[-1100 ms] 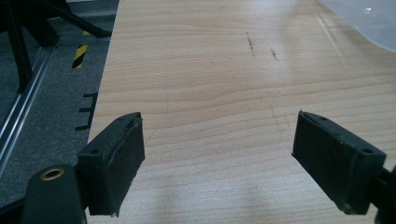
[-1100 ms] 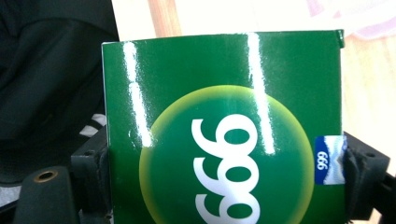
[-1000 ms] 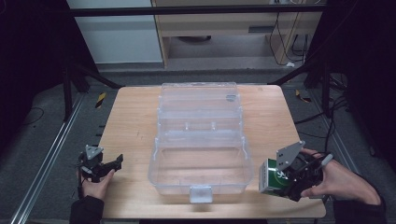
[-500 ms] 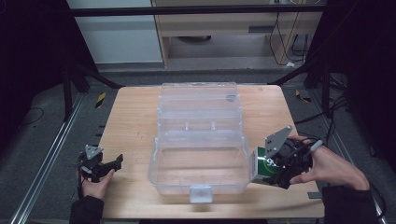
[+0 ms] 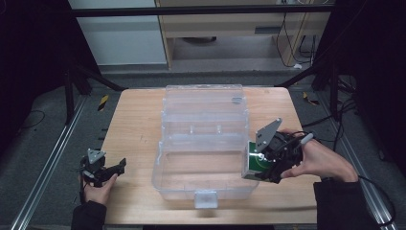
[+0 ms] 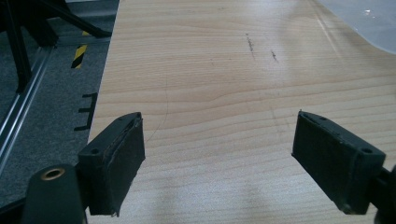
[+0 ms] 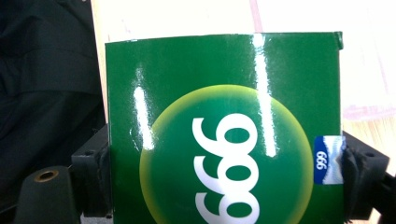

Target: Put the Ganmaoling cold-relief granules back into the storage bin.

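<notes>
Left gripper [image 5: 118, 166] low beside left hand [image 5: 98, 189], jaws spread wide, nothing between them. Right gripper [image 5: 253, 167] raised in right hand [image 5: 321, 160], jaws clamped on both sides of a green box [image 7: 224, 140]. Dark sleeves on both forearms.

Open case [image 5: 203, 143] mid-table [image 5: 129, 129]; box [image 5: 253, 165] at its right edge; left claw [image 5: 107, 170] far left.

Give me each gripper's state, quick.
Left gripper: open, holding nothing, over the table.
Right gripper: shut on the green box.
</notes>
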`<state>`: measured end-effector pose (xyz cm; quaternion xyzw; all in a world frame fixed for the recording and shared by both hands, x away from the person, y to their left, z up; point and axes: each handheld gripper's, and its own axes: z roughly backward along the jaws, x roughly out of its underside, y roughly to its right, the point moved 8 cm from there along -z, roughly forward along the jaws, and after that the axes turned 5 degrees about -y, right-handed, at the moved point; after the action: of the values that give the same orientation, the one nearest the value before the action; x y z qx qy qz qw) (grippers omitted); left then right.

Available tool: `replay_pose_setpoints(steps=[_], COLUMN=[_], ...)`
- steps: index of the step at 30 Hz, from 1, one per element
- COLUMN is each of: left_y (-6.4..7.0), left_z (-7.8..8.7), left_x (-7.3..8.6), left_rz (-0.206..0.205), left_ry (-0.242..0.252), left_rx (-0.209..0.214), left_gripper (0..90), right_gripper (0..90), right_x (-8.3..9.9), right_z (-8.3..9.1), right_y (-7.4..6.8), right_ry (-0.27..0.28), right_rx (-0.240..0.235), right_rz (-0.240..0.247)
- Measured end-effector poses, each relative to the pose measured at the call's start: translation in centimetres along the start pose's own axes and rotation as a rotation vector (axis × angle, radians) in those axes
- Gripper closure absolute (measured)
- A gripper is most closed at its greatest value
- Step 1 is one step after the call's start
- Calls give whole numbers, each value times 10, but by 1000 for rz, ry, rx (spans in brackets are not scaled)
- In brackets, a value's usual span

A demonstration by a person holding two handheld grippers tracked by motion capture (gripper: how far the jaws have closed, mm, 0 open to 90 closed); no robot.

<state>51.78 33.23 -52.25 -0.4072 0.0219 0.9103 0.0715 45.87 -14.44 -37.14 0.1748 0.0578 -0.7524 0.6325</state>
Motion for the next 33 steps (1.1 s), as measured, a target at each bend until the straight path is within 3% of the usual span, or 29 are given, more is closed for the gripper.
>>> replay_pose_setpoints(steps=[5, 15, 33], left_y=[0, 0, -1], left_z=[0, 0, 0], left_x=[0, -1, -1], left_rz=[-1, -1, -2], left_ry=[0, 2, 3], left_rx=[2, 2, 1], left_gripper=[160, 161, 162], right_gripper=[156, 156, 157], right_x=[-13, -29, -33], right_z=[-7, -21, -48], right_y=[3, 5, 7], right_ry=[-10, -10, -48], right_rx=[-9, -17, -26], right_rz=[28, 29, 61])
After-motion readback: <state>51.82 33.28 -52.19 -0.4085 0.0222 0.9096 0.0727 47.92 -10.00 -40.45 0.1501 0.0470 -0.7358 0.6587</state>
